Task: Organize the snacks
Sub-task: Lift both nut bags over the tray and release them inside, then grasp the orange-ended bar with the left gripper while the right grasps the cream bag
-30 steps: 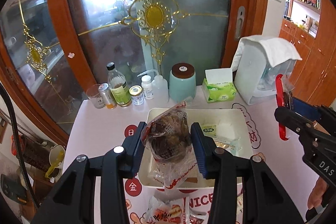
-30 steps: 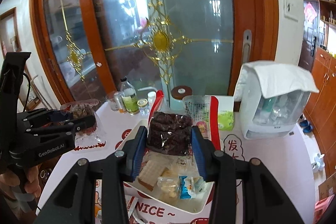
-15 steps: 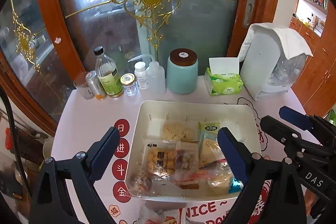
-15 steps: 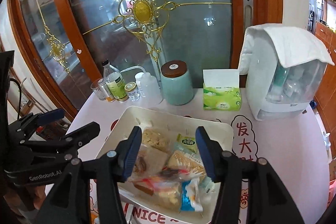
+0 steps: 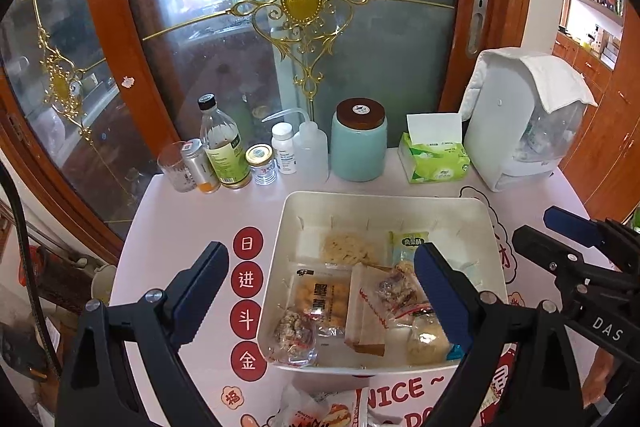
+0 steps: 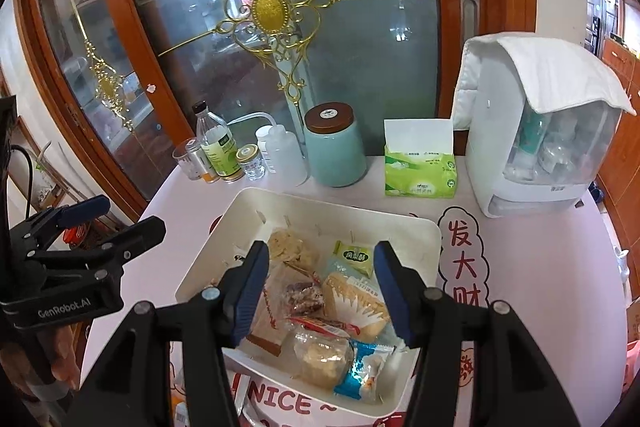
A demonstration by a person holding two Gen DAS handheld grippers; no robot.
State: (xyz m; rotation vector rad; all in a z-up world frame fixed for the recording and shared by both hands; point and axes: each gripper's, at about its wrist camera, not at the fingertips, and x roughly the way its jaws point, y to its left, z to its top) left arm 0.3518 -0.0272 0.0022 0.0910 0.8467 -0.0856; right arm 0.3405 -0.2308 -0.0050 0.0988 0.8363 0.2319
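Note:
A white tray [image 5: 384, 201] sits on the pink table and holds several wrapped snacks, among them an orange cracker pack [image 5: 320, 301], a dark snack bag [image 5: 294, 335] and a green packet [image 5: 408, 242]. My left gripper [image 5: 320, 291] is open and empty, raised above the tray's front left. My right gripper [image 6: 320, 291] is open and empty above the tray [image 6: 336, 205]; under it lie a red-wrapped snack [image 6: 306, 297] and a blue packet [image 6: 366, 371]. The right gripper shows at the right edge of the left wrist view [image 5: 560, 247]. One more snack bag [image 5: 320, 411] lies on the table before the tray.
Behind the tray stand a glass [image 5: 174, 167], a can, a bottle [image 5: 222, 151], small jars, a squeeze bottle [image 5: 310, 155], a teal canister [image 5: 359, 145], a green tissue box [image 5: 434, 157] and a white appliance [image 5: 520, 119]. A wood-framed glass door is behind the table.
Both grippers have opened and dropped their snack bags into the tray. Both have then drawn back and up a little.

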